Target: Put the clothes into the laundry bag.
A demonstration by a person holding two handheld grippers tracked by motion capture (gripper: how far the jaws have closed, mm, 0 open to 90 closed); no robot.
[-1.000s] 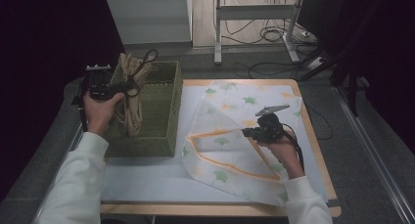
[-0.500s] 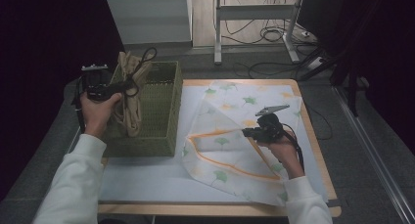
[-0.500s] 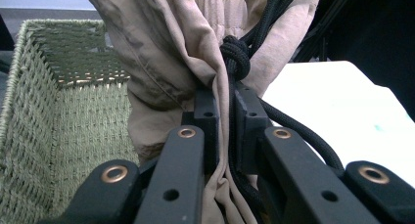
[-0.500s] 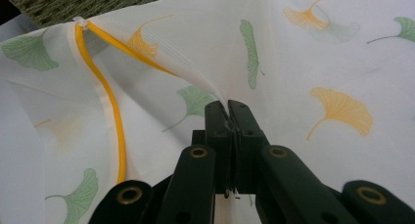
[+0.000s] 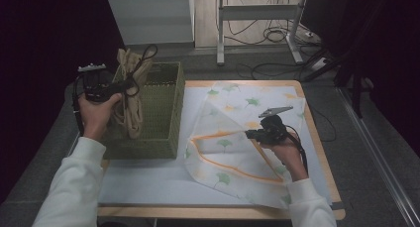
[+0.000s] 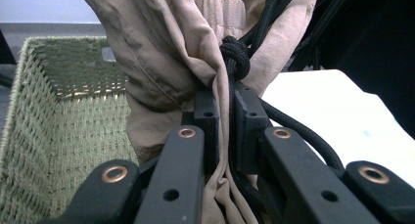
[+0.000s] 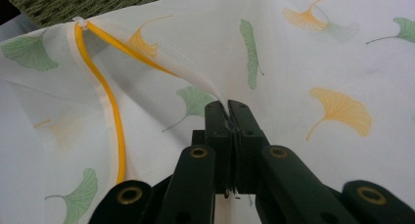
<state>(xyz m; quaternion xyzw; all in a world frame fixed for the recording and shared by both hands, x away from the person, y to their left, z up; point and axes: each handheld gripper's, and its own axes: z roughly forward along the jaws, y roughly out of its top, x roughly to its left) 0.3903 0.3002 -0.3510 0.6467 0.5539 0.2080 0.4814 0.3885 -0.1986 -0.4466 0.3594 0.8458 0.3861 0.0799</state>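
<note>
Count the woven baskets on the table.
1. The green woven basket stands at the table's left side, beside the leaf-print mesh bag; the beige garment hangs over it. Nothing suggests another is hidden.

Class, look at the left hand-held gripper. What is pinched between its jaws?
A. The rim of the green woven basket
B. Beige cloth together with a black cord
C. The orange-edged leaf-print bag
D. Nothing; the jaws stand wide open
B: in the left gripper view the left hand-held gripper has its jaws closed on the beige cloth and the knotted black cord, with the green woven basket behind.
</note>
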